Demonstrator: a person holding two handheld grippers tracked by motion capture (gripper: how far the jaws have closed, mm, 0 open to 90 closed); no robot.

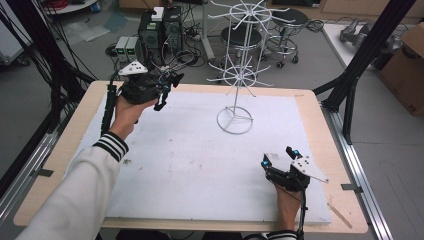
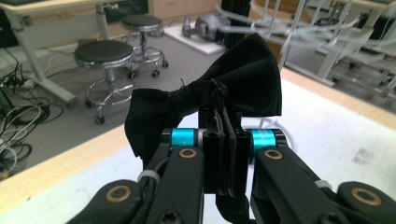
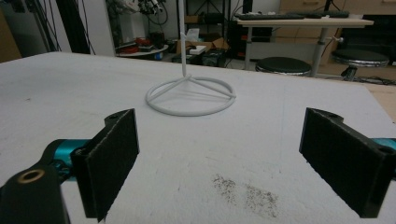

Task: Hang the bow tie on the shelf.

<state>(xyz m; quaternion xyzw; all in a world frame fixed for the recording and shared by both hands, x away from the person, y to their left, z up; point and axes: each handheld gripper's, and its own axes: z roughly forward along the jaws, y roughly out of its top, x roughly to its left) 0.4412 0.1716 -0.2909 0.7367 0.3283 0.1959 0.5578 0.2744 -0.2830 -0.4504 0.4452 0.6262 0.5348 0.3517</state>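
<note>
A black bow tie (image 2: 219, 93) is pinched at its knot in my left gripper (image 2: 226, 128), whose jaws are shut on it. In the high view that gripper (image 1: 167, 86) is held above the far left of the table, with the bow tie (image 1: 174, 78) at its tip. A white wire display rack (image 1: 240, 65) stands on a ring base (image 1: 235, 120) to its right, and its arms (image 2: 299, 32) reach in at the upper right. My right gripper (image 1: 278, 156) rests low near the front right, open and empty. Its pads (image 3: 114, 163) face the ring base (image 3: 190, 95).
A white mat (image 1: 200, 165) covers the wooden table (image 1: 60, 155). Black frame posts (image 1: 360, 60) rise at both sides. Beyond the far edge are stools (image 1: 240, 35), computer boxes (image 1: 160, 27) and cables on the floor. A cardboard box (image 1: 407, 65) sits at the right.
</note>
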